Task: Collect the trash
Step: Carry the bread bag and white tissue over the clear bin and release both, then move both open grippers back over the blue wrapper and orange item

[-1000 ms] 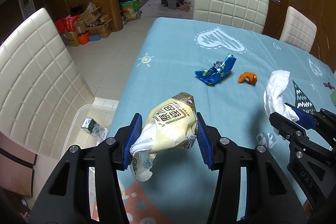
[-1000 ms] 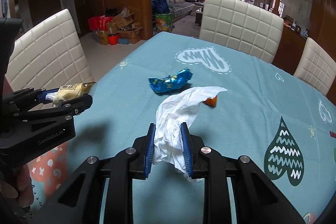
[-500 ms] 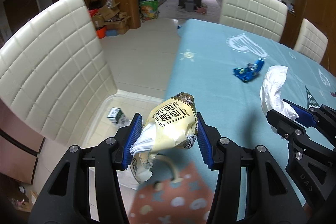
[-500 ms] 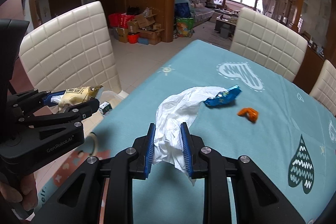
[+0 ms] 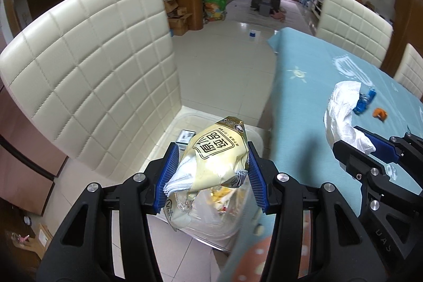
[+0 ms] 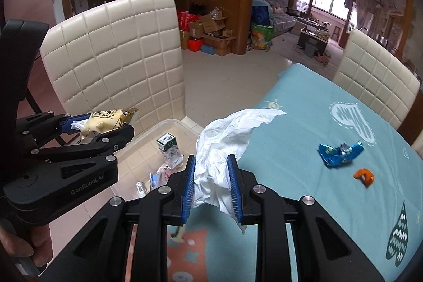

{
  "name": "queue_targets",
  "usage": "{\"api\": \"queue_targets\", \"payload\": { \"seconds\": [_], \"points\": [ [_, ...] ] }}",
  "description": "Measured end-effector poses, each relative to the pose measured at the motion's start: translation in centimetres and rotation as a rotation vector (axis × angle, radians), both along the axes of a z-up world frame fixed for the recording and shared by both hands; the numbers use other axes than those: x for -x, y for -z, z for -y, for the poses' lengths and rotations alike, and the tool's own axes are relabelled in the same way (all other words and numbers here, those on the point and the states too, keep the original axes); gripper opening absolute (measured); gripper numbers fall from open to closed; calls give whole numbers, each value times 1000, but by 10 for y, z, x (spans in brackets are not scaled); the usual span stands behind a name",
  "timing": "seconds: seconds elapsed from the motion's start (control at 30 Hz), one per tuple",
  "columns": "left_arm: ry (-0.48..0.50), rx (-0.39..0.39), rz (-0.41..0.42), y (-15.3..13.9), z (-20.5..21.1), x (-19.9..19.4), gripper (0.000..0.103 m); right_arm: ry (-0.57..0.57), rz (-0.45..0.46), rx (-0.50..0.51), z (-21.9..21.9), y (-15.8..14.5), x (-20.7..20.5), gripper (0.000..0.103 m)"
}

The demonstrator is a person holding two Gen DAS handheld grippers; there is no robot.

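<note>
Pale floor tiles ran back toward a cluttered living room, and a cream quilted chair (image 5: 90, 70) stood beside the table's blue cloth (image 6: 304, 128). Below the left gripper (image 5: 211, 171) sat a clear plastic bin (image 6: 171, 124) on the floor, between chair and table edge — a small carton (image 6: 170, 149) and other scraps lay inside it. The left gripper's blue pads were clamped on a yellow snack bag (image 5: 216, 157), which hung above the bin's opening. To its right, over the edge of the cloth, the right gripper (image 6: 211, 184) pinched a crumpled white tissue (image 6: 227, 139) between nearly closed pads; the tissue rose past the fingertips and flopped forward. Ahead and to the right of the right gripper, a blue wrapper (image 6: 339, 152) lay on the cloth, and just beside it, a little nearer, an orange scrap (image 6: 364, 175) — both well apart from either gripper. A hand (image 6: 23, 239) showed on the left gripper's handle at the lower left of the right wrist view.
</note>
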State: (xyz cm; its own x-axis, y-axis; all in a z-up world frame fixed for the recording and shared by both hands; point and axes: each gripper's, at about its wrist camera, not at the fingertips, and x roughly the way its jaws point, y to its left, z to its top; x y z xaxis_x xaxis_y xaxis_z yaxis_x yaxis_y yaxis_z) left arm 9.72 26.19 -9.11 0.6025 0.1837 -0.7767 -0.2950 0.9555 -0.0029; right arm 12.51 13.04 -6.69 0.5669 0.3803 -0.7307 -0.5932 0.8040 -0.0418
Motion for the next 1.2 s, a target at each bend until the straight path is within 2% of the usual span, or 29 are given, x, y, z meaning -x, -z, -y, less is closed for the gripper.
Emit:
{"api": "queue_targets", "payload": {
  "seconds": [0.17,0.33,0.5,0.57,0.6,0.63,0.7,0.87,1.2],
  "points": [
    [-33,5,-14,6,-23,-6,55,-28,-8,4,-22,2,-8,24],
    [-69,3,-22,9,-38,-15,63,-54,-1,9,-39,4,-16,24],
    [-97,7,-12,11,-53,-21,87,-77,-6,16,-50,8,-26,25],
    [-106,6,-9,12,-55,-24,90,-87,-27,15,-53,11,-31,30],
    [-110,4,-12,13,-56,-26,92,-88,-34,19,-54,14,-33,41],
    [-113,4,-16,15,-58,-28,93,-95,-47,20,-55,16,-35,53],
    [-119,4,-22,17,-60,-30,94,-88,-43,25,-55,19,-37,61],
    [-126,4,-38,22,-60,-34,94,-77,-61,22,-52,23,-44,62],
    [-115,-10,-19,8,-49,-26,95,-42,-59,3,-40,13,-41,62]
  ]
}}
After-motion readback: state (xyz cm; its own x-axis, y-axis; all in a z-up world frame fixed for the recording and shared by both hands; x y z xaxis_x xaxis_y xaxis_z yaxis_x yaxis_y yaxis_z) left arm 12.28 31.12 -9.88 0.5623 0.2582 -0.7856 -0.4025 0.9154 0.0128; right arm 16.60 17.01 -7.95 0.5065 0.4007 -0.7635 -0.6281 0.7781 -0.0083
